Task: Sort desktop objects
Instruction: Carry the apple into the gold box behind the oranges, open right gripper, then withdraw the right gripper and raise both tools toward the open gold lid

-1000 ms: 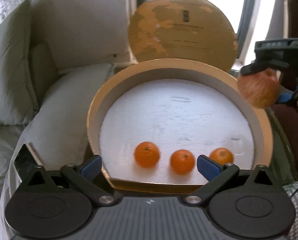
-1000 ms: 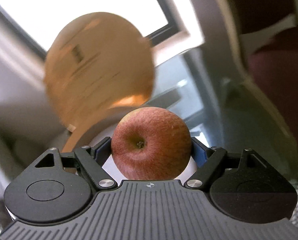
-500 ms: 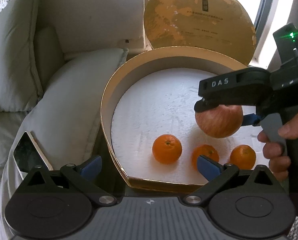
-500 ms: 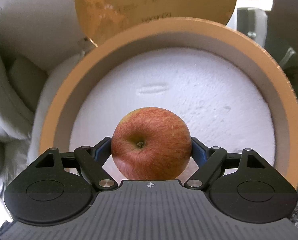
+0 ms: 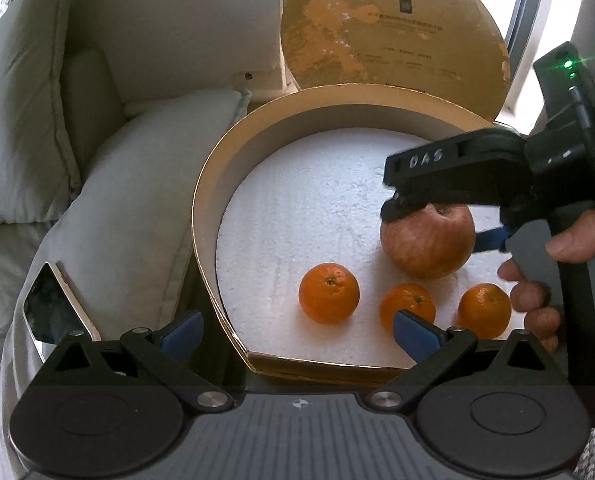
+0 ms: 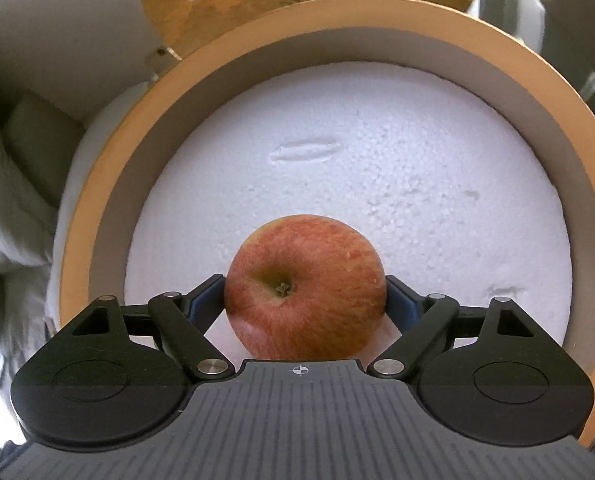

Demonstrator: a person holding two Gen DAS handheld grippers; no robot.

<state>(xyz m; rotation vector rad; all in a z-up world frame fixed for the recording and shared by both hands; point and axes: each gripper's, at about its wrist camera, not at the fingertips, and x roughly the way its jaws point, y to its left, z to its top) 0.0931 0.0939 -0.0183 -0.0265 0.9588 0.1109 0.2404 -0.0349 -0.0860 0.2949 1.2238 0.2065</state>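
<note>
A round gold-rimmed box (image 5: 205, 200) with a white foam floor holds three small oranges (image 5: 328, 293) near its front edge. My right gripper (image 6: 305, 300) is shut on a red apple (image 6: 305, 284) and holds it low over the foam, just behind the oranges; the apple also shows in the left wrist view (image 5: 427, 242) under the right gripper (image 5: 429, 236). My left gripper (image 5: 297, 330) is open and empty at the box's front rim. In the right wrist view the box rim (image 6: 109, 160) rings the apple.
The box's round gold lid (image 5: 393, 36) leans upright behind it by the window. White cushions (image 5: 129, 208) lie left of the box, with a phone (image 5: 53, 312) on the nearest one.
The right gripper has carried the apple from outside the box's right side in over the foam and lowered it toward the floor. The left gripper has shifted slightly left.
</note>
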